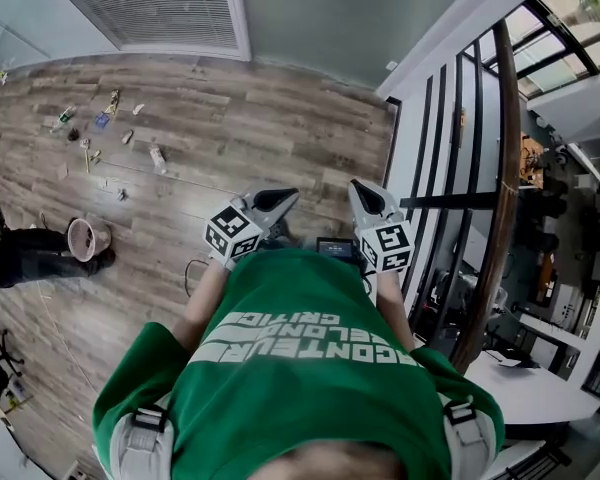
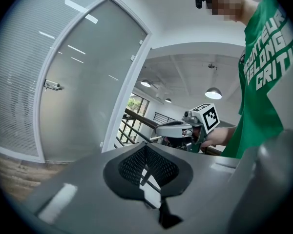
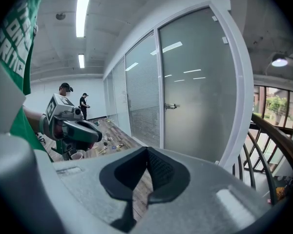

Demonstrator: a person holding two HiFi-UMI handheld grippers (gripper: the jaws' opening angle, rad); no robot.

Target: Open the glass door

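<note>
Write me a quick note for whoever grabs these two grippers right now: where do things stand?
Left gripper: fingers together, nothing held, up in the air.
Right gripper: the same, shut and empty.
Glass door: ahead, looks shut in its frame. Its handle is well clear of both grippers.
Done: nothing yet.
Left: step up, take the handle, open the door.
</note>
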